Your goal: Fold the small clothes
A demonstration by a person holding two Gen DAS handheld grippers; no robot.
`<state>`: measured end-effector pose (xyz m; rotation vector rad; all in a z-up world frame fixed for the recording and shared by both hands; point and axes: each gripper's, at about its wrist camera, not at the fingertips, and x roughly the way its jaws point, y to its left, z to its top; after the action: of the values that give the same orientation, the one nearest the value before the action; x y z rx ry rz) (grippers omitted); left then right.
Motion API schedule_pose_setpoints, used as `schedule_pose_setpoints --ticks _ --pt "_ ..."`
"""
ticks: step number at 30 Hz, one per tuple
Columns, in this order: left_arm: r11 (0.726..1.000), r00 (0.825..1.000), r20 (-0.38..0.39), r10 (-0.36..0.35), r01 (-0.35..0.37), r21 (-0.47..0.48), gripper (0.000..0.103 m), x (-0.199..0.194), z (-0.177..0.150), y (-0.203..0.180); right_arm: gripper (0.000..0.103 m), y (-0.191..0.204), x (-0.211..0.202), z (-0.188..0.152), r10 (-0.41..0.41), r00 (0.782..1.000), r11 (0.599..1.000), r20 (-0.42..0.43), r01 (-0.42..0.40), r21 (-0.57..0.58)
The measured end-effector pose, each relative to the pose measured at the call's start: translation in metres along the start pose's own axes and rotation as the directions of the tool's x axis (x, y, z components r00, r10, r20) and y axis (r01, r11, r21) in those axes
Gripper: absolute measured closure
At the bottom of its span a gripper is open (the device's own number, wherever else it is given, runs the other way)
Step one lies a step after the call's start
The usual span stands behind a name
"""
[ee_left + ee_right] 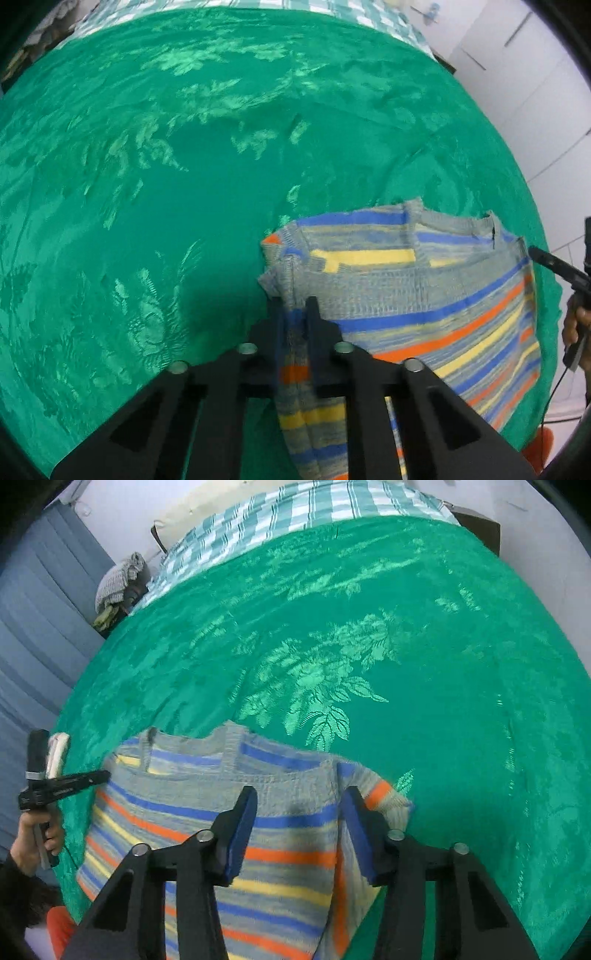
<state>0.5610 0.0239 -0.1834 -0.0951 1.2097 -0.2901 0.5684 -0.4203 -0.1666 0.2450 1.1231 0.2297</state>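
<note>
In the left wrist view the left gripper (295,314) is pinched tight on the sleeve edge of the sweater (424,295), whose body spreads away to its right across the green cover (147,184). In the right wrist view the right gripper (299,812) stands part-open with nothing pinched, straddling the opposite sleeve seam; the sweater lies flat directly beneath, collar pointing away, so this side looks not yet gripped.
</note>
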Motion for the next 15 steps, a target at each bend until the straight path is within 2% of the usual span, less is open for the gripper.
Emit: schedule_pose_setpoints --ticks 1,2,3,5,7,10,13,15 --pt "1.0 1.0 0.01 0.012 -0.012 0.015 0.096 -0.002 0.0 -0.003 0.07 0.001 0.006 0.0 -0.006 1.0 1.0 -0.014 0.006 -0.009" --pt "1.0 1.0 0.016 0.019 -0.019 0.024 0.097 -0.003 0.0 -0.005 0.096 0.001 0.01 0.0 -0.005 1.0 1.0 -0.022 0.004 -0.018" --pt "0.999 0.999 0.035 0.022 -0.023 0.035 0.097 -0.01 -0.002 -0.008 0.103 0.004 0.011 -0.003 -0.02 1.0 0.999 -0.023 0.019 -0.042" --pt "0.999 0.997 0.073 0.0 -0.003 0.039 0.097 -0.026 -0.004 -0.009 0.103 0.009 0.004 -0.007 -0.033 0.999 0.997 0.002 0.034 -0.072" --pt "0.998 0.99 0.138 -0.027 0.018 0.064 0.097 -0.049 -0.005 -0.016 0.103 0.011 -0.023 -0.012 -0.034 0.996 0.997 0.084 0.04 -0.067" --pt "0.995 0.981 0.191 -0.045 0.027 0.098 0.097 -0.062 0.001 -0.028 0.103 0.005 -0.052 -0.014 -0.05 0.983 0.997 0.174 0.06 -0.051" --pt "0.993 0.985 0.174 -0.007 -0.013 0.114 0.097 -0.046 0.008 -0.035 0.103 -0.008 -0.061 -0.009 -0.099 0.971 0.994 0.216 0.105 -0.015" --pt "0.995 0.992 0.118 0.041 -0.051 0.089 0.096 -0.025 0.008 -0.029 0.103 -0.02 -0.056 -0.008 -0.058 0.978 0.998 0.198 0.051 0.042"
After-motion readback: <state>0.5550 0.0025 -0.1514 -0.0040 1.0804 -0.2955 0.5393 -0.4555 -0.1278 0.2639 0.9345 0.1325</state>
